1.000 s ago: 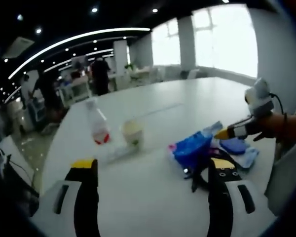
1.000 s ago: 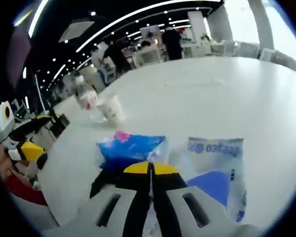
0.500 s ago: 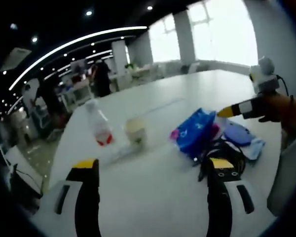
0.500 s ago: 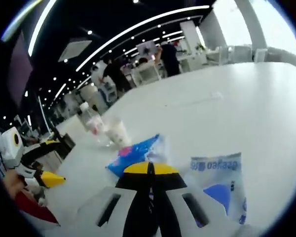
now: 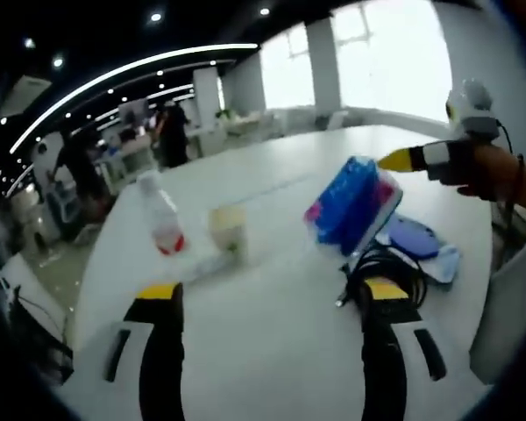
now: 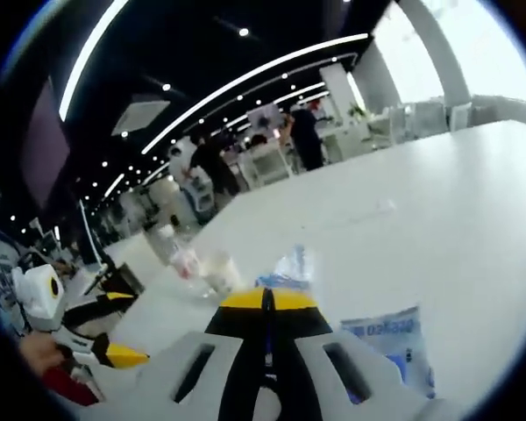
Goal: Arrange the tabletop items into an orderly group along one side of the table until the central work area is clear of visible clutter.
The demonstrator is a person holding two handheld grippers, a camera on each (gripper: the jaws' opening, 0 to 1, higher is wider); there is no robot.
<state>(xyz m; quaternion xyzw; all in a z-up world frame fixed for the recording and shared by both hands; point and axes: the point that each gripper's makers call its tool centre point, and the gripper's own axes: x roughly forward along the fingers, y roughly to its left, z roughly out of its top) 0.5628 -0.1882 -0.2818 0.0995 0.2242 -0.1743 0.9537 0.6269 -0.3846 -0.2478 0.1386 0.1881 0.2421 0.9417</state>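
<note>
A: Where's the blue pack (image 5: 352,203)?

B: Right of centre, lifted off the table (image 5: 272,333); my right gripper (image 6: 265,303) is pinched on it for regrouping. Left gripper (image 5: 267,303) gapes empty, bottle (image 5: 162,225) and cup (image 5: 229,231) beyond.

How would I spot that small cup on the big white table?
On the white table, look toward its far side, left of the raised blue packet. The cup stands beside a clear bottle with a red label; it is shorter, pale cream and open-topped.
</note>
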